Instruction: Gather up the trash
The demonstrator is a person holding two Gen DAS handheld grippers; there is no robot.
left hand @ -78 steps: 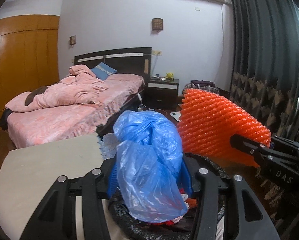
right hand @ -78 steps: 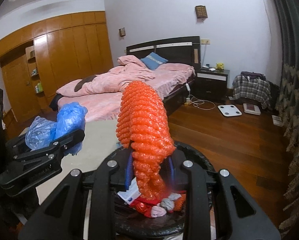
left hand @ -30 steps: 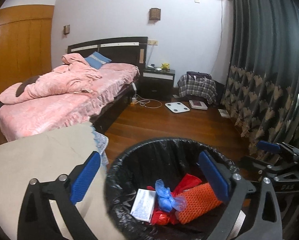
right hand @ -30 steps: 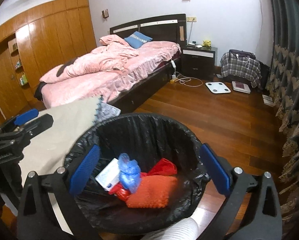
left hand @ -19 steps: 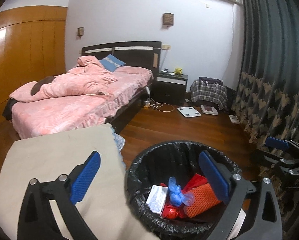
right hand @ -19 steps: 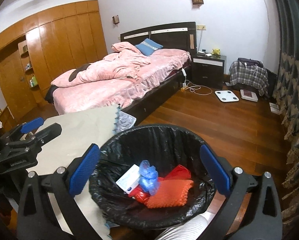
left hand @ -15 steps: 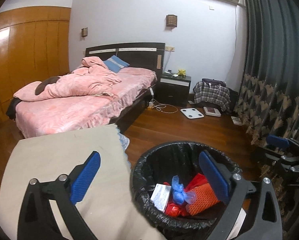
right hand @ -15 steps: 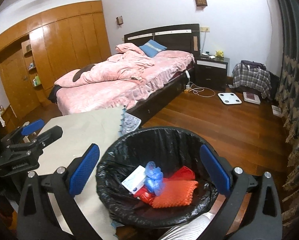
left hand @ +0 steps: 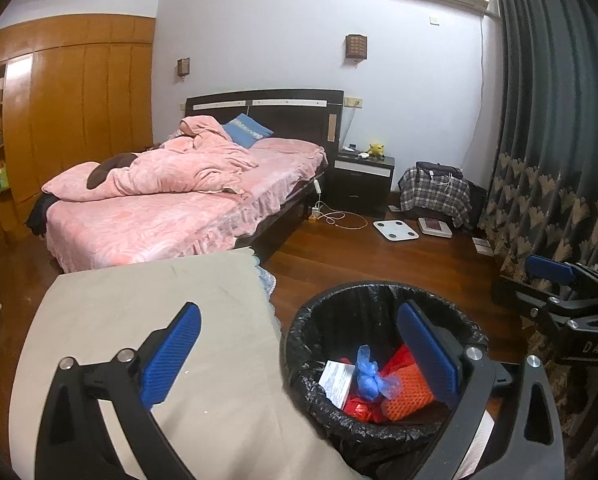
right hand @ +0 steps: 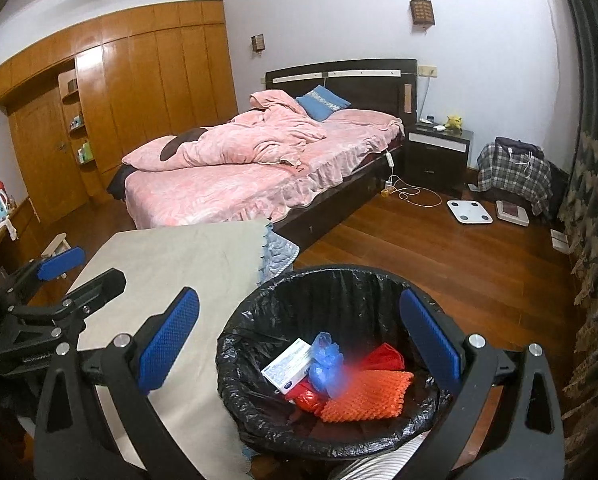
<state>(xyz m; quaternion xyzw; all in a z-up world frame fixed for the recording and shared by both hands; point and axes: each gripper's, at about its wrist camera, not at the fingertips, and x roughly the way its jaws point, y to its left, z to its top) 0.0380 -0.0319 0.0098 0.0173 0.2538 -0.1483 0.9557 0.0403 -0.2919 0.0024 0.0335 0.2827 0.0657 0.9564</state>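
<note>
We hold both grippers wide apart and empty: the left gripper (left hand: 299, 344) hangs over the edge where the table (left hand: 139, 300) meets the bin (left hand: 379, 296), and the right gripper (right hand: 299, 332) sits above the bin (right hand: 339, 280) itself. The trash lies inside the black liner, low in the bin, none of it on the rim.

What could go wrong, as we judge it: the bin stands just beside the table, so a careless swing of either gripper could clip the rim and tip it, spilling what we gathered. The liner is loose and crinkled at the top (it could snag on a finger and pull up with us). The two grippers are also near each other, so a crossing move risks a knock.

Counting inside the bin, we see one orange net (right hand: 367, 400), one blue bag (right hand: 325, 364), one white box (right hand: 291, 364), and red wrapping (right hand: 385, 356) that may be one piece or two; we cannot tell. One bin, one table, two grippers, and no trash shows on the table cloth
</note>
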